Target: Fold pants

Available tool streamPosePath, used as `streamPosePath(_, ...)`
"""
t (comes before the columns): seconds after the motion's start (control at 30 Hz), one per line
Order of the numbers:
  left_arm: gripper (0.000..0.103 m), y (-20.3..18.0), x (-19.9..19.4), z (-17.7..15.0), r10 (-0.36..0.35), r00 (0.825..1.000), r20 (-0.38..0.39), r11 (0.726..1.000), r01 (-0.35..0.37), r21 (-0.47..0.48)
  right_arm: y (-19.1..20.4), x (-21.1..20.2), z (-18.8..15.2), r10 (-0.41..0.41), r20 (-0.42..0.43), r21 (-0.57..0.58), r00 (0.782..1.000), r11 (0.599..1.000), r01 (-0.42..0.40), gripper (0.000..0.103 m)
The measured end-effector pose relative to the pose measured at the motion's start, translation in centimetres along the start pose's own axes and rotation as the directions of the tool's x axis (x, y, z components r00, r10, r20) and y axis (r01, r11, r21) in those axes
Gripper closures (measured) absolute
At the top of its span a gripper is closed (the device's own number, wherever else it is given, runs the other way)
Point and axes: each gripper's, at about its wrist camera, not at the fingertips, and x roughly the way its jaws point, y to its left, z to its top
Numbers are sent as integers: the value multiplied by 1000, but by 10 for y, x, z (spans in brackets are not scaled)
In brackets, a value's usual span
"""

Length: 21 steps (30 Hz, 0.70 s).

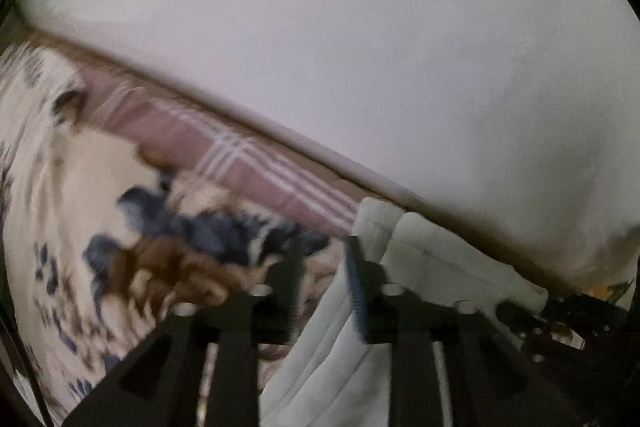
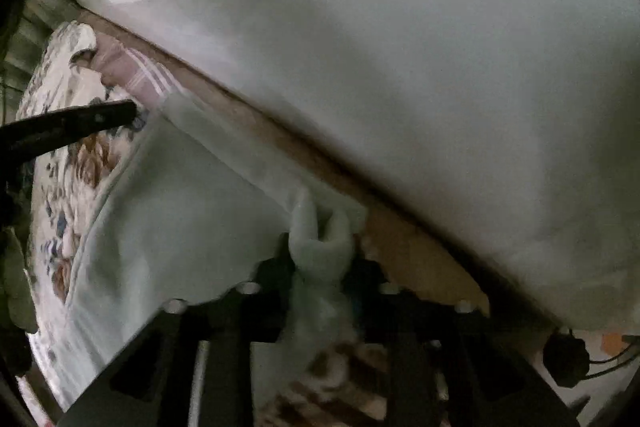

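Lying draped over floral bedding (image 1: 60, 187): pale mint-white pants (image 2: 180, 195), one long edge running beside a wooden bed frame (image 2: 304, 151) and a white wall (image 1: 360, 27).

Seen from the right wrist view: pinching a bunched corner of the pants between the two dark fingers of the right gripper (image 2: 322, 259). Cloth bulging up above the fingertips in a rolled fold and trailing down between them toward the camera. Pads pressing on fabric from both sides, so clamped on the pants. Main body of the garment spreading away to the left of this gripper. Reaching in from the left edge of that view, far side of the cloth: the left gripper's dark finger, tip just at the pants' upper left corner, beside a pink plaid sheet (image 2: 132, 75).

Seen from the left wrist view (blurred): left gripper (image 1: 324, 267) pointing steeply down at the bedding, fingers standing apart with a clear gap. Pants edge passing up through that gap on its right side, lying against the right finger (image 1: 356, 287); left finger showing bedding beside it, not touching cloth. Not gripping, as far as the blur allows. Remaining pants fabric folding away to the right of this gripper, along the bed frame.
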Motion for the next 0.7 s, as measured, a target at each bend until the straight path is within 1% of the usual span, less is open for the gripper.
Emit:
streamPosePath(0.03, 68, 6, -7, -5, -23, 1000, 13, 1000, 23, -20, -5, -9, -3, 18, 16, 16, 1000, 1000, -19, 68)
streamPosePath(0.07, 58, 13, -12, -9, -36, 999, 22, 999, 37, -39, -7, -15, -5, 17, 27, 21, 999, 1000, -18, 61)
streamPosePath(0.1, 42, 19, -17, -14, -53, 998, 31, 997, 54, -58, -11, -23, -9, 23, 38, 30, 999, 999, -24, 57)
streamPosePath(0.13, 32, 21, -21, -22, -80, 996, 35, 994, 82, -73, -14, -28, -14, 53, 45, 52, 998, 997, -56, 48)
streamPosePath(0.17, 18, 24, -20, -25, -106, 994, 26, 991, 108, -83, -16, -27, -16, 88, 43, 75, 995, 993, -91, 47)
streamPosePath(0.2, 17, 25, -16, -28, -140, 990, 0, 987, 140, -85, -18, -26, -20, 126, 33, 100, 992, 987, -128, 47)
streamPosePath(0.23, 17, 24, -12, -30, -156, 988, -19, 985, 154, -83, -19, -23, -24, 158, 25, 120, 987, 980, -160, 47)
streamPosePath(0.3, 17, 14, -3, -28, -173, 984, -50, 984, 170, -58, -20, -14, -27, 193, 27, 145, 981, 970, -195, 47)
streamPosePath(0.33, 17, 5, 2, -26, -171, 983, -68, 985, 169, -27, -18, -8, -27, 195, 31, 152, 980, 968, -197, 47)
streamPosePath(0.37, 17, -3, 7, -25, -158, 984, -83, 987, 159, 6, -16, -3, -26, 202, 41, 160, 979, 965, -206, 50)
streamPosePath(0.4, 29, -15, 12, -22, -139, 986, -97, 988, 145, 55, -14, 1, -26, 205, 55, 160, 977, 964, -212, 57)
streamPosePath(0.43, 47, -26, 19, -20, -88, 990, -114, 988, 101, 116, -10, 2, -25, 195, 65, 151, 979, 967, -203, 74)
streamPosePath(0.47, 68, -36, 23, -19, -49, 991, -128, 984, 70, 165, -1, 6, -19, 165, 74, 133, 984, 976, -174, 87)
streamPosePath(0.5, 74, -42, 26, -19, -31, 991, -130, 979, 56, 198, 4, 5, -18, 128, 91, 113, 988, 984, -138, 91)
streamPosePath(0.57, 82, -48, 18, -19, 1, 995, -98, 972, 22, 234, 11, -2, -18, 100, 125, 78, 987, 991, -110, 94)
streamPosePath(0.63, 84, -46, -1, -27, -11, 999, -43, 976, 20, 218, 21, -17, -21, 77, 181, 17, 980, 997, -82, 95)
streamPosePath(0.67, 84, -43, -12, -36, -17, 1000, -14, 978, 20, 208, 28, -28, -24, 75, 216, -21, 973, 997, -72, 95)
streamPosePath(0.7, 84, -40, -23, -38, -19, 1000, 17, 979, 15, 201, 33, -38, -27, 67, 244, -50, 968, 997, -56, 95)
